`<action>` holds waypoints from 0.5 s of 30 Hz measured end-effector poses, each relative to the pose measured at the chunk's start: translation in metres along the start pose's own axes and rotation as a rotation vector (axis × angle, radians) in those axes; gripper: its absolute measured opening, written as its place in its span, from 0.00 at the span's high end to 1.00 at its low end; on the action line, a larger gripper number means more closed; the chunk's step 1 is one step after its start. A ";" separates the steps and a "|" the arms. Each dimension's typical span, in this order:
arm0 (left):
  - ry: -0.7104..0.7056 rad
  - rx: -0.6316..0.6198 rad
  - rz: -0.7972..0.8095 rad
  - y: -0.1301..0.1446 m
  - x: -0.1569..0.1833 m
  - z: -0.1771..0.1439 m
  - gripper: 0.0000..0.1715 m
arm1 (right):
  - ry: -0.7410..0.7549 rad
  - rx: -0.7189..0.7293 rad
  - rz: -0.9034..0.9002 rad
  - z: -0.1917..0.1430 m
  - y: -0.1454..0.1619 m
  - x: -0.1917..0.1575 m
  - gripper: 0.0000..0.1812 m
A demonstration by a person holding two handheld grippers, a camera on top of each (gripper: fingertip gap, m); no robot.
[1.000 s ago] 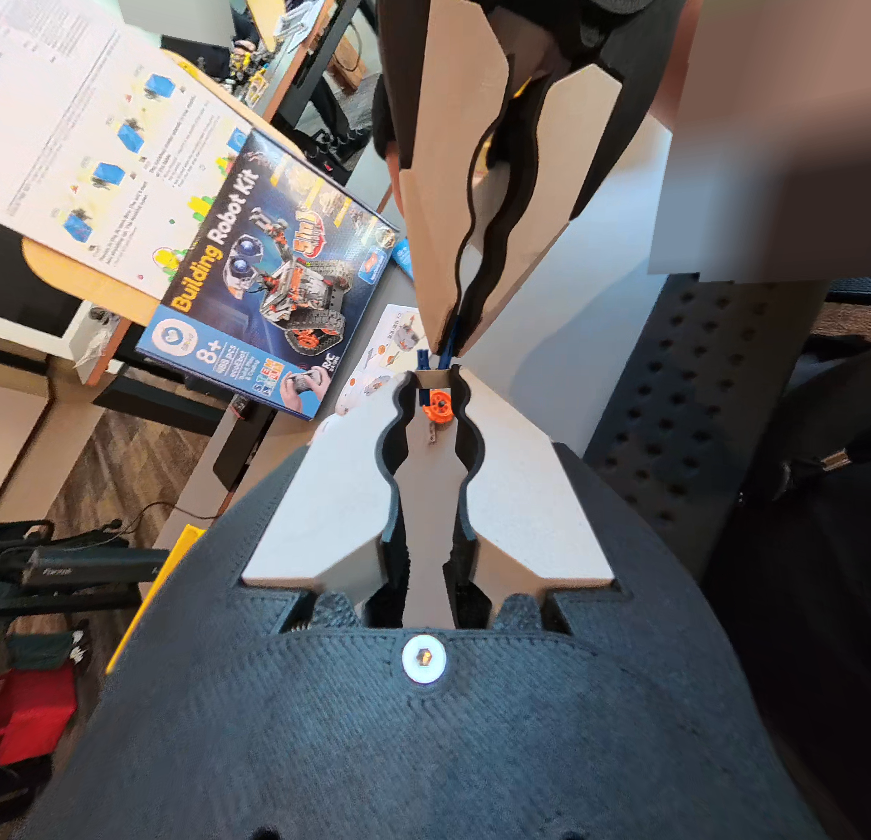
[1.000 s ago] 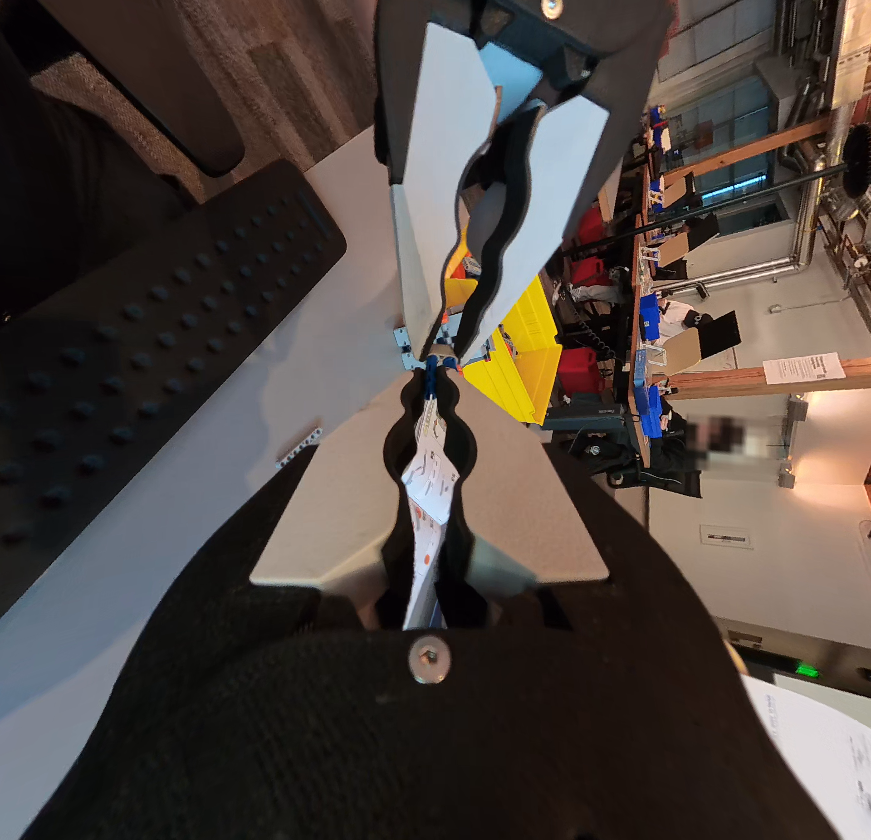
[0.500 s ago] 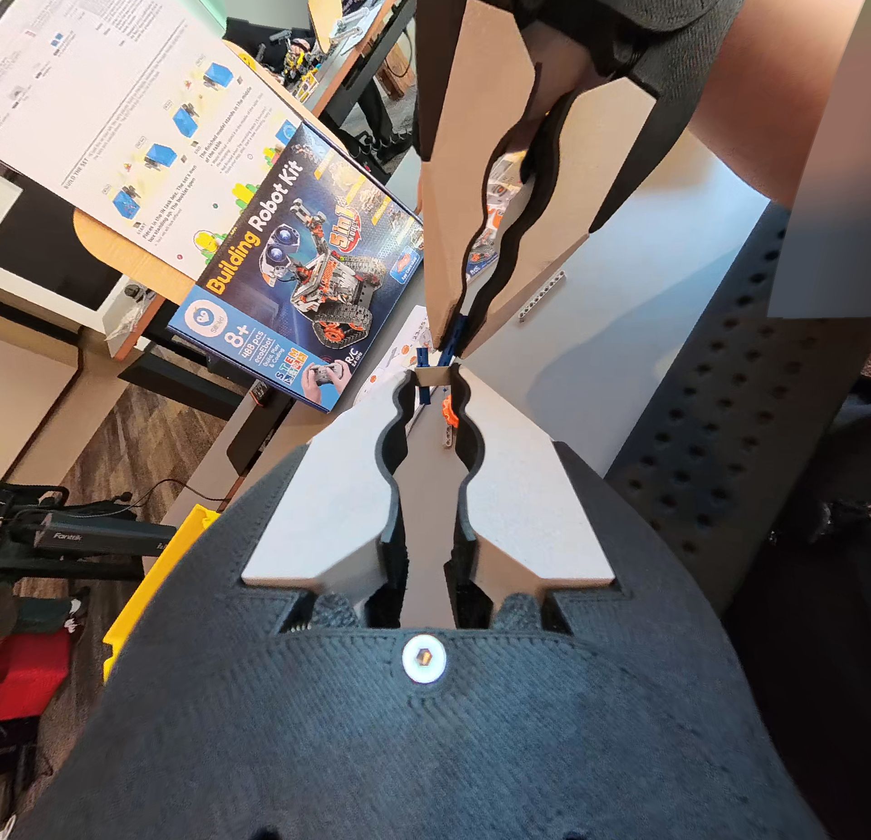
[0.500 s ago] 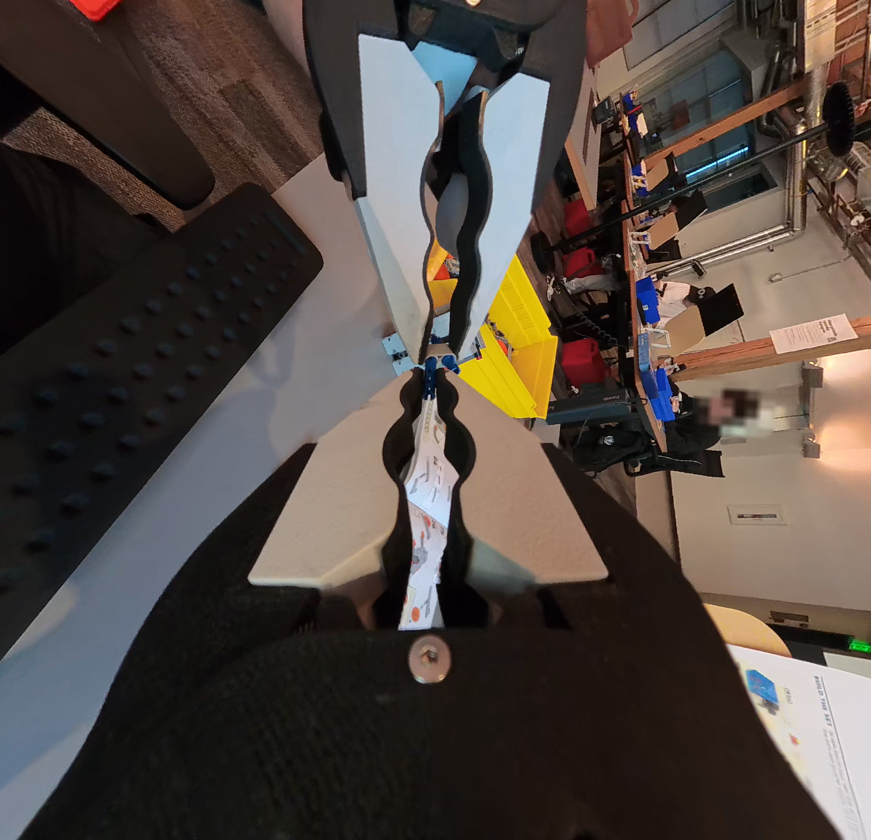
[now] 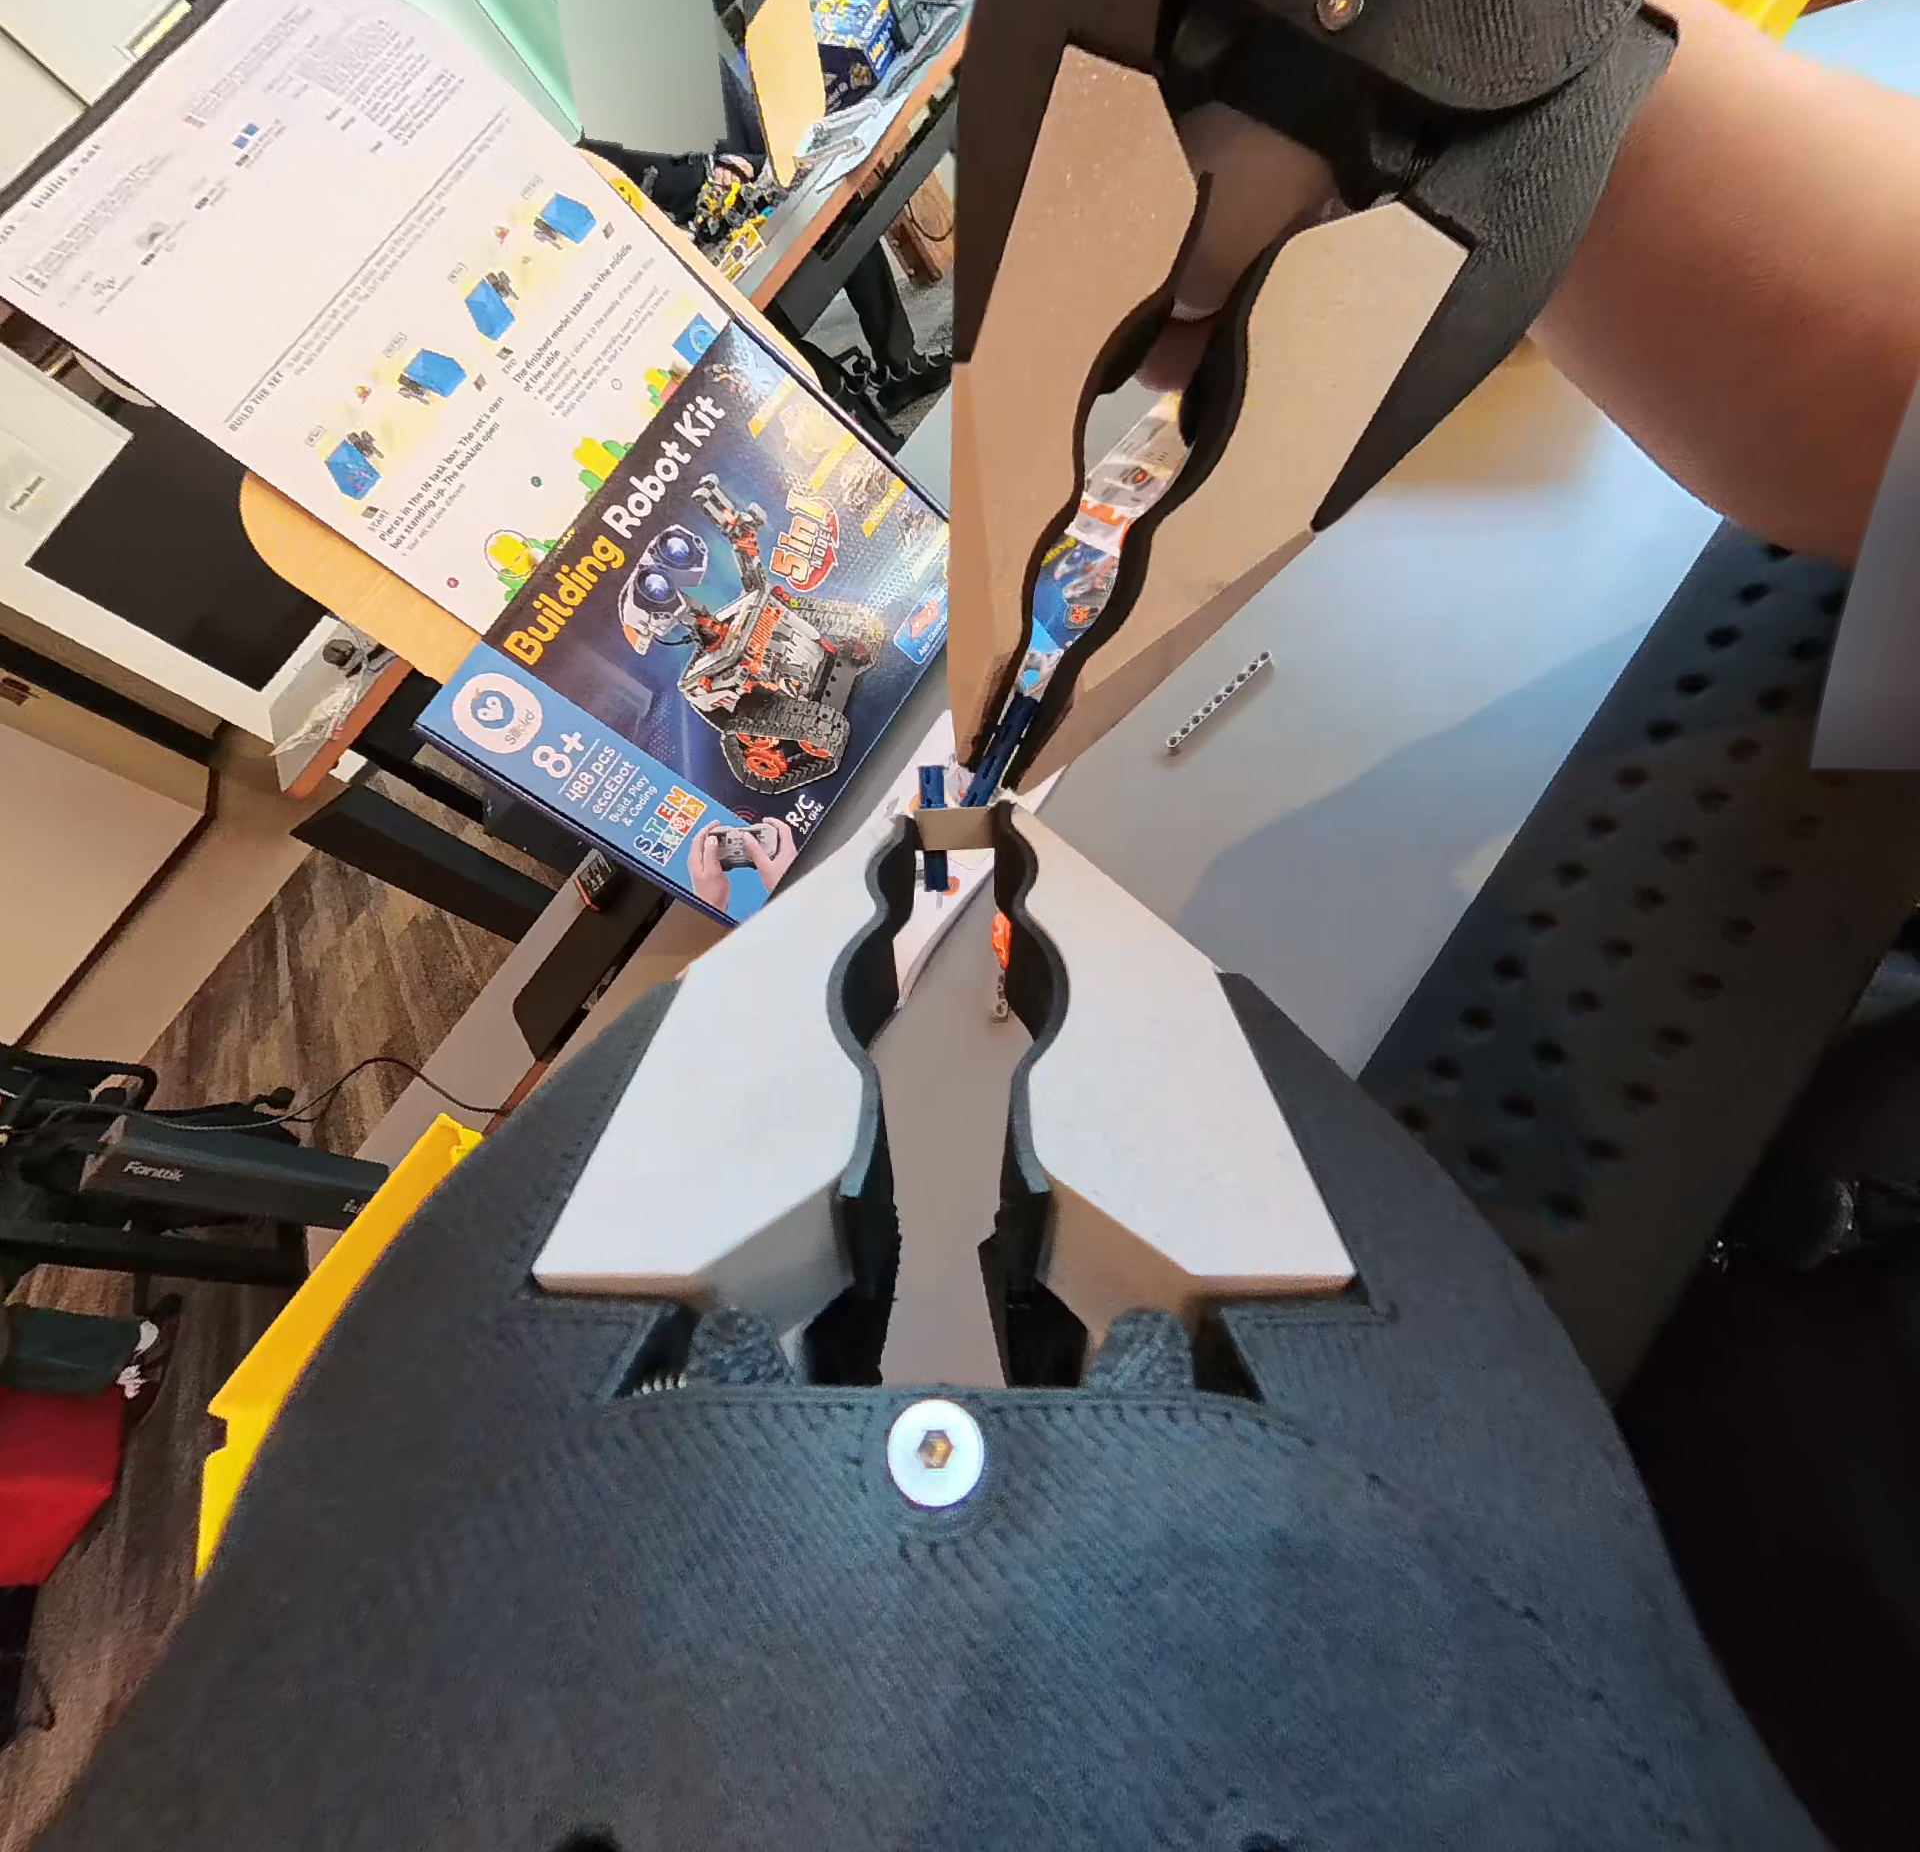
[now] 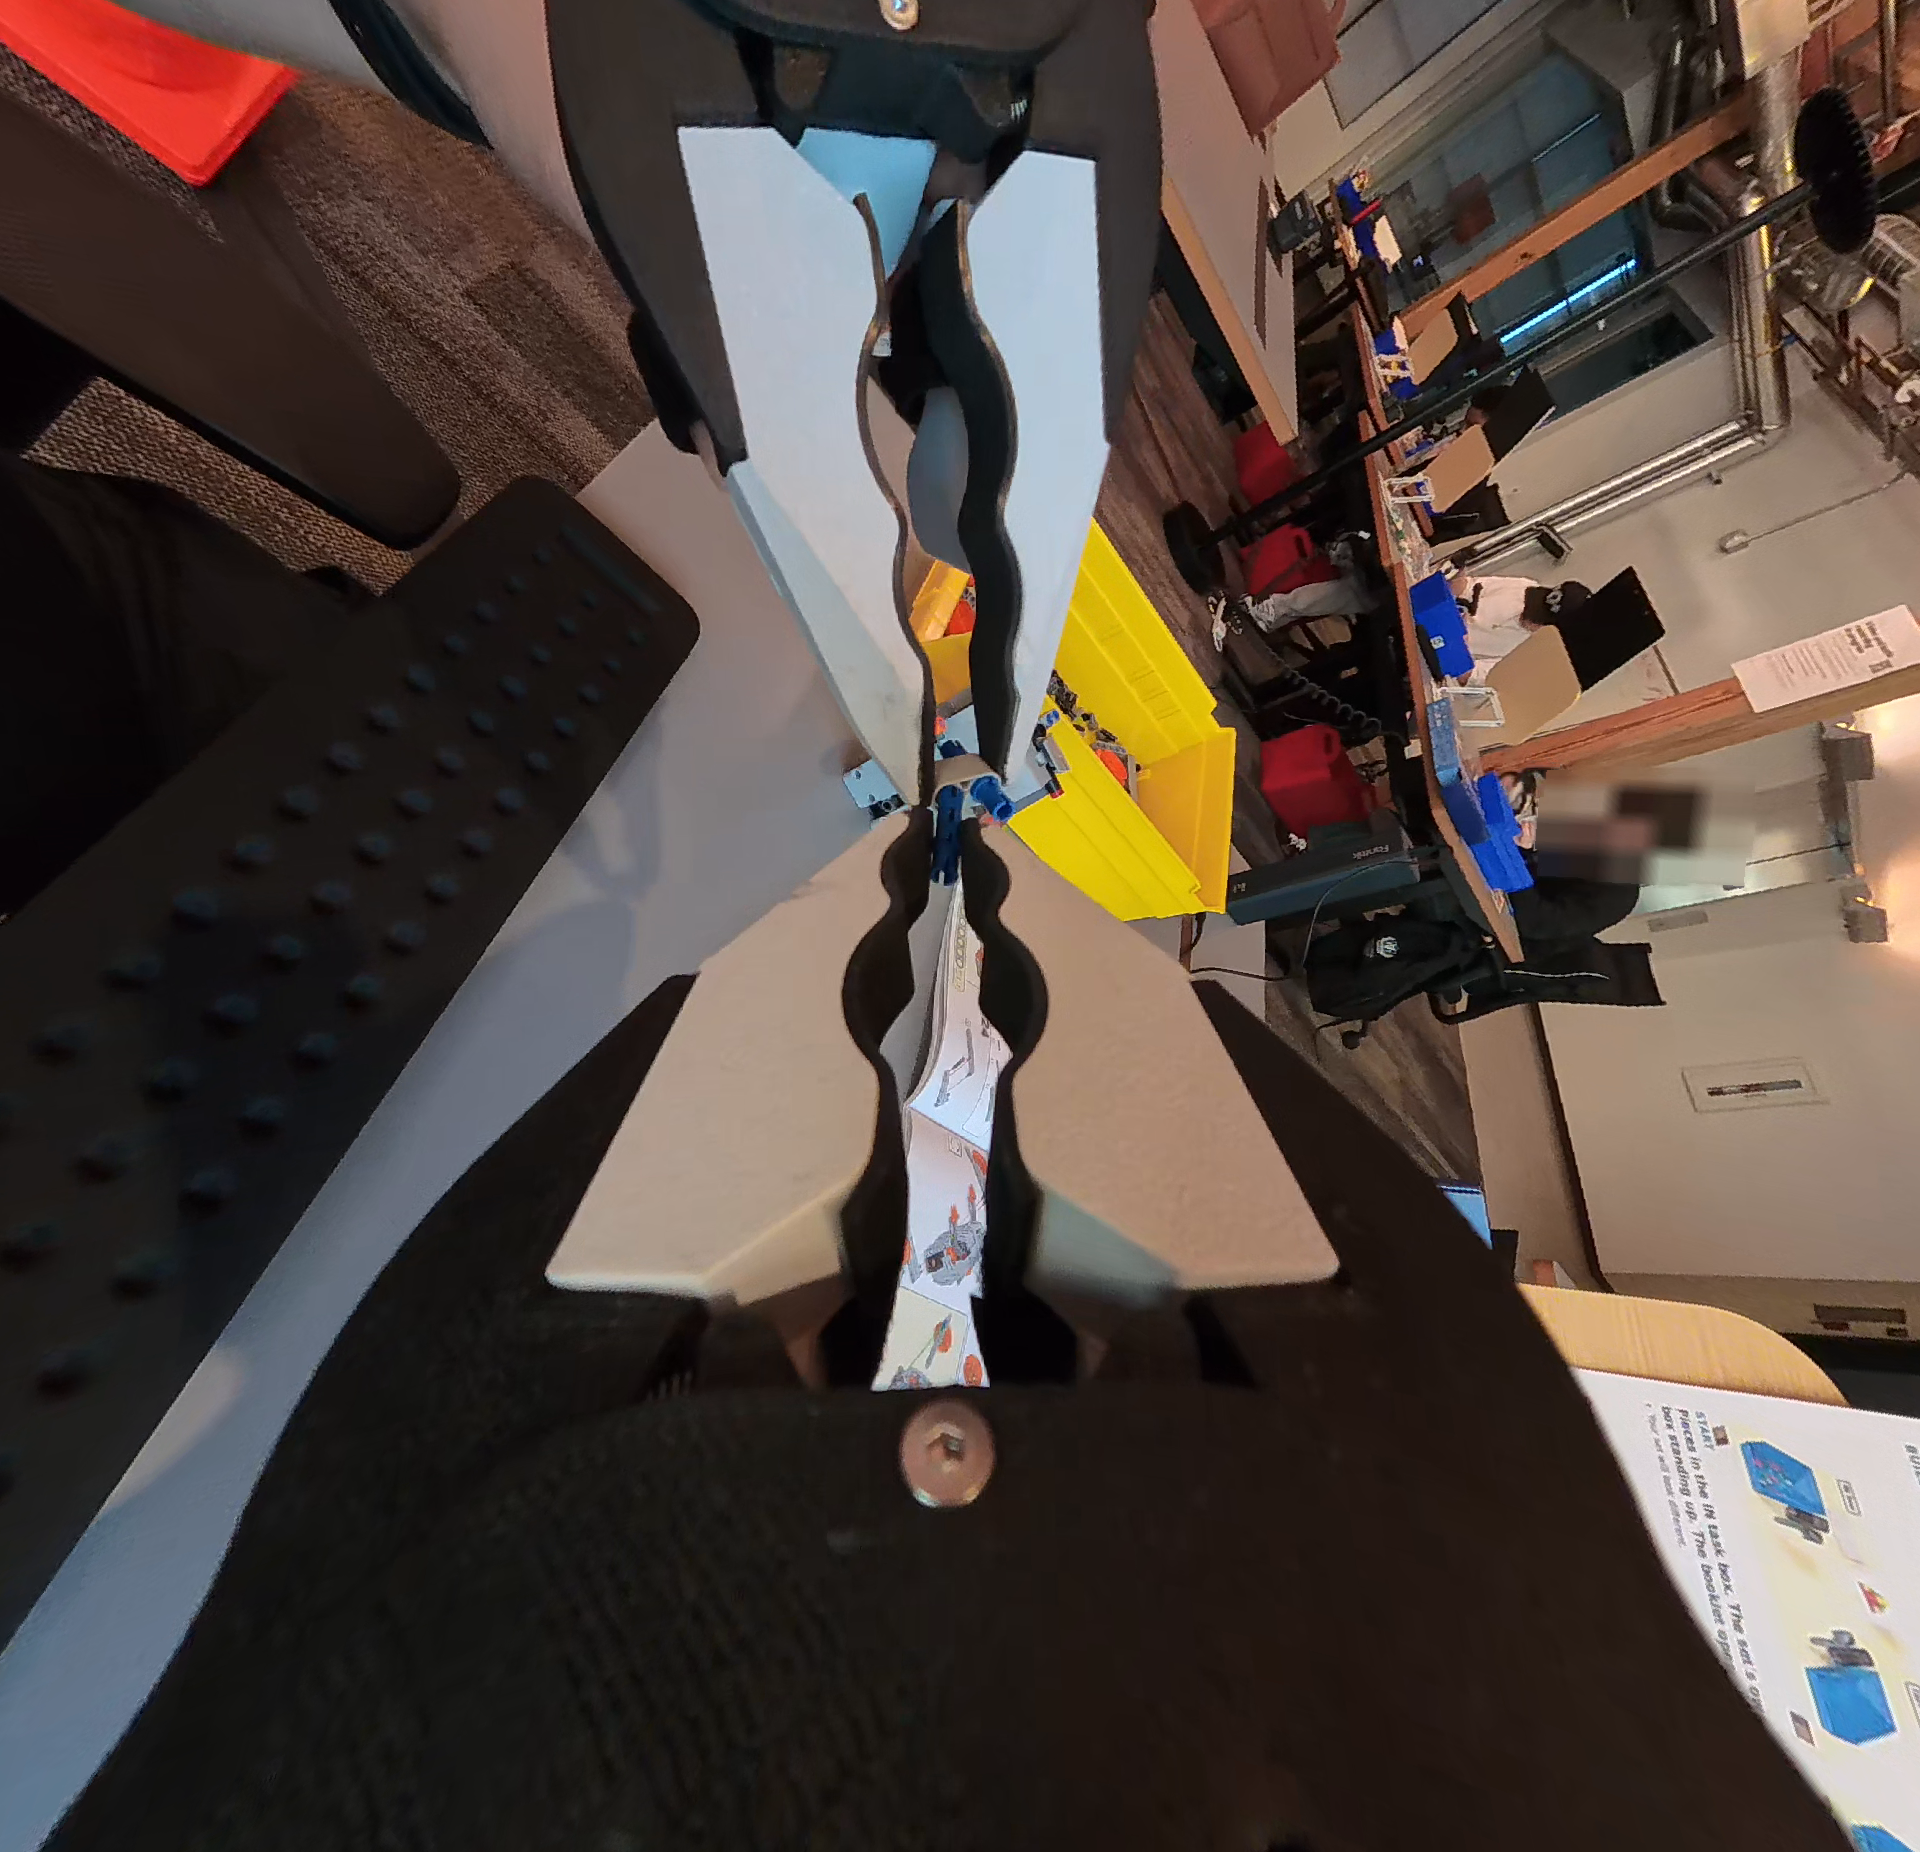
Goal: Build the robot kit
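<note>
My left gripper (image 5: pixel 956 831) is shut on a small grey building piece (image 5: pixel 958 823) that carries an orange gear (image 5: pixel 1000 935) and a blue pin (image 5: pixel 932 852). My right gripper (image 5: pixel 987 753) comes in from above, tip to tip with it, and is shut on a dark blue pin (image 5: pixel 1000 737). In the right wrist view my right gripper (image 6: pixel 943 852) pinches that blue pin (image 6: pixel 945 846), which touches the grey piece (image 6: pixel 961 768) held by the left gripper (image 6: pixel 961 763). Both are held above the white table (image 5: pixel 1403 763).
A robot kit box (image 5: pixel 707 607) and a printed instruction sheet (image 5: pixel 343 275) lie to the left. A loose grey beam (image 5: pixel 1216 701) lies on the table. A black dimpled mat (image 5: pixel 1621 950) is at the right. A yellow parts bin (image 6: pixel 1132 763) and an open booklet (image 6: pixel 951 1158) lie beyond. Both grippers' tips are close together, under 4 cm apart.
Both grippers stay shut and tip to tip, tilting together. The orange gear has turned edge-on in the left wrist view. More of the box and yellow bin shows.
</note>
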State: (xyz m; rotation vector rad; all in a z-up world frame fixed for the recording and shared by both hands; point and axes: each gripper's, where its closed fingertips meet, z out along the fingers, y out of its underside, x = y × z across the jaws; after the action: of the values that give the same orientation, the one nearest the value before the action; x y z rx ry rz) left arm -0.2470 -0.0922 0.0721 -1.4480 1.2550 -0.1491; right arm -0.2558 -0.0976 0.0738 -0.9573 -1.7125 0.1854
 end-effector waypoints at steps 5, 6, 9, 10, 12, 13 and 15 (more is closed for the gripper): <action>-0.020 0.009 0.032 -0.001 0.000 0.000 0.92 | -0.007 -0.006 0.003 -0.001 0.001 0.000 0.98; -0.020 0.008 0.038 -0.001 0.001 0.000 0.92 | -0.014 -0.006 0.001 -0.001 0.002 -0.001 0.98; -0.040 -0.001 0.070 -0.001 0.002 0.000 0.92 | -0.012 -0.008 -0.032 -0.002 0.002 -0.002 0.98; -0.046 -0.009 0.081 0.000 0.002 0.001 0.92 | -0.016 -0.011 -0.031 -0.001 0.003 -0.002 0.98; -0.059 -0.013 0.103 0.000 0.002 0.000 0.92 | -0.021 -0.002 -0.028 -0.001 0.003 -0.002 0.98; -0.061 -0.013 0.116 -0.001 0.003 0.000 0.92 | -0.032 0.004 -0.020 -0.002 0.003 -0.003 0.98; -0.065 -0.022 0.156 0.000 0.005 0.001 0.92 | -0.054 0.010 -0.008 -0.002 0.005 -0.005 0.98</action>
State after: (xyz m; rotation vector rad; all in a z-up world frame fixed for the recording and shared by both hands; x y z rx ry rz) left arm -0.2440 -0.0950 0.0697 -1.3570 1.3135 0.0170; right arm -0.2513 -0.0988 0.0684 -0.9451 -1.7628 0.2156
